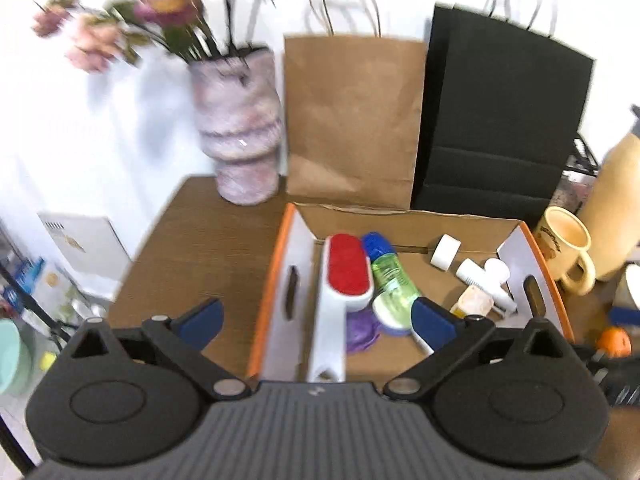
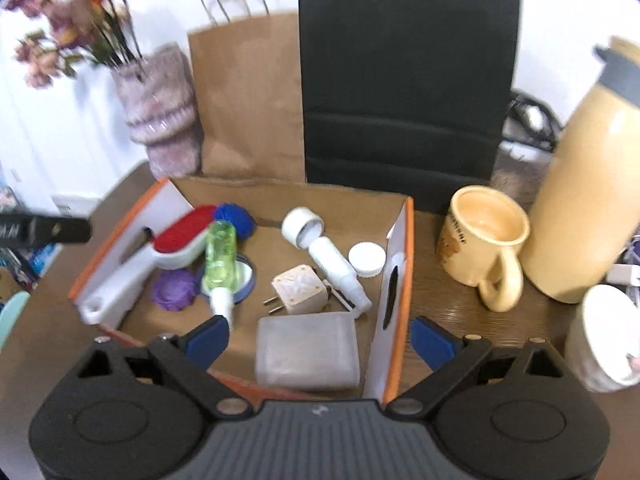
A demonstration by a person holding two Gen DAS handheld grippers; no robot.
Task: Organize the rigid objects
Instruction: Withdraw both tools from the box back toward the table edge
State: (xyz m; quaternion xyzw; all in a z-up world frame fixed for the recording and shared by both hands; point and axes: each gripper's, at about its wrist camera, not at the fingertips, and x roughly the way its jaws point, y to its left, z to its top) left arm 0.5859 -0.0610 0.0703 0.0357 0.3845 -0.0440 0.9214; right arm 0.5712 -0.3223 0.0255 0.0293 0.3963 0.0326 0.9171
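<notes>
Two sets of tongs, left tongs (image 1: 318, 314) and right tongs (image 2: 320, 338), both spread wide with nothing gripped, hang over an open cardboard box with orange edges and white end flaps (image 2: 400, 240) on the brown wood-grain worktop (image 1: 192, 232). Inside the box: a white-handled lint brush with a red pad (image 1: 346, 268) leaning on the left flap, a green translucent spray bottle (image 2: 219, 256) just beside it, a blue crinkled ball (image 2: 236, 218), a purple crinkled ball (image 2: 175, 289), a white tape roll (image 2: 301, 226), a white tube-shaped bottle (image 2: 338, 272), a white round lid (image 2: 367, 259), a cream plug adapter (image 2: 298, 290) and a frosted translucent rectangular case (image 2: 307, 352) nearest the right tongs. Outside the box, right: a cream ceramic mug (image 2: 486, 240) and a tall cream flask (image 2: 588, 208). Behind: a brown paper bag (image 1: 354, 120), a black paper bag (image 1: 504, 120), a pink marbled vase with flowers (image 1: 240, 120).
</notes>
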